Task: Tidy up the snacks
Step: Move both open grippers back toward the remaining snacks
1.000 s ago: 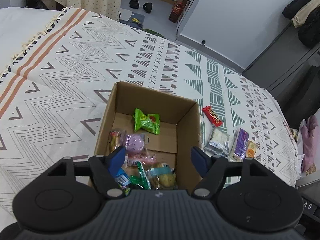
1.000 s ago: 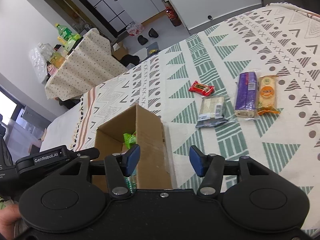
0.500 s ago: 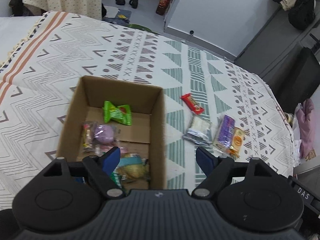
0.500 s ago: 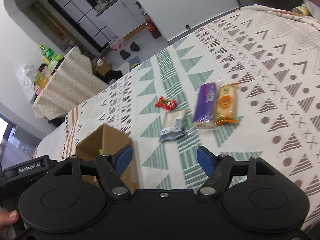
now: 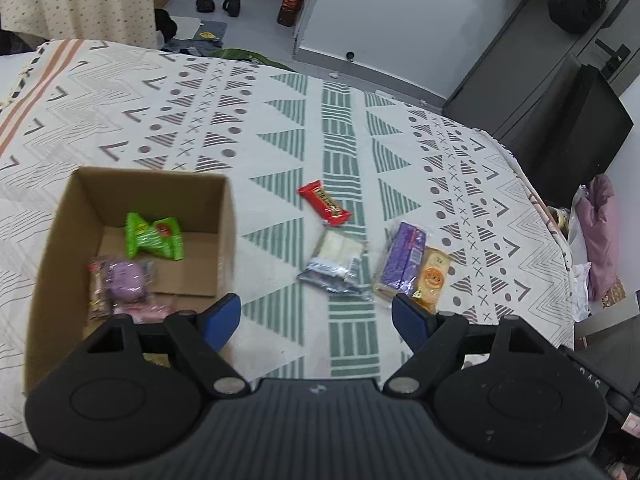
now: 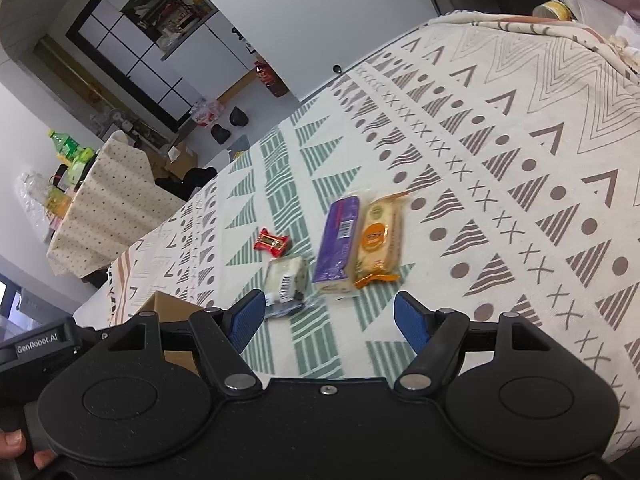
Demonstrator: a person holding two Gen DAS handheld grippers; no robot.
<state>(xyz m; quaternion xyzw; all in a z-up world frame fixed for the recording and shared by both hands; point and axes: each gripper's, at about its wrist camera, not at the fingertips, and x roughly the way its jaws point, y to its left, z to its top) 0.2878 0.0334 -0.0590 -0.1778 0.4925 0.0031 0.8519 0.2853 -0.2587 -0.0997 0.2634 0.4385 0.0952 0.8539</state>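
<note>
A cardboard box (image 5: 228, 216) stands on the patterned cloth at the left, holding a green packet (image 5: 154, 236), a purple snack (image 5: 124, 278) and other wrapped snacks. To its right lie a red bar (image 5: 325, 203), a clear white-filled packet (image 5: 336, 258), a purple packet (image 5: 402, 258) and an orange-labelled packet (image 5: 432, 278). My left gripper (image 5: 316, 318) is open and empty, above the cloth beside the box. My right gripper (image 6: 330, 316) is open and empty, just short of the clear packet (image 6: 286, 280), purple packet (image 6: 338, 236), orange-labelled packet (image 6: 380, 238) and red bar (image 6: 272, 243). The box corner (image 6: 168, 308) shows at its left.
The cloth-covered surface (image 5: 200, 120) ends at the right near dark cabinets (image 5: 560, 92) and a pink bag (image 5: 600, 232). A dotted-cloth table (image 6: 108, 208) with bottles stands beyond the far edge. A hand (image 6: 16, 446) holds the other gripper's handle.
Both grippers swung right, away from the box and toward the loose snacks. The box slid left in the left wrist view; the packets now sit nearer the right gripper's fingers.
</note>
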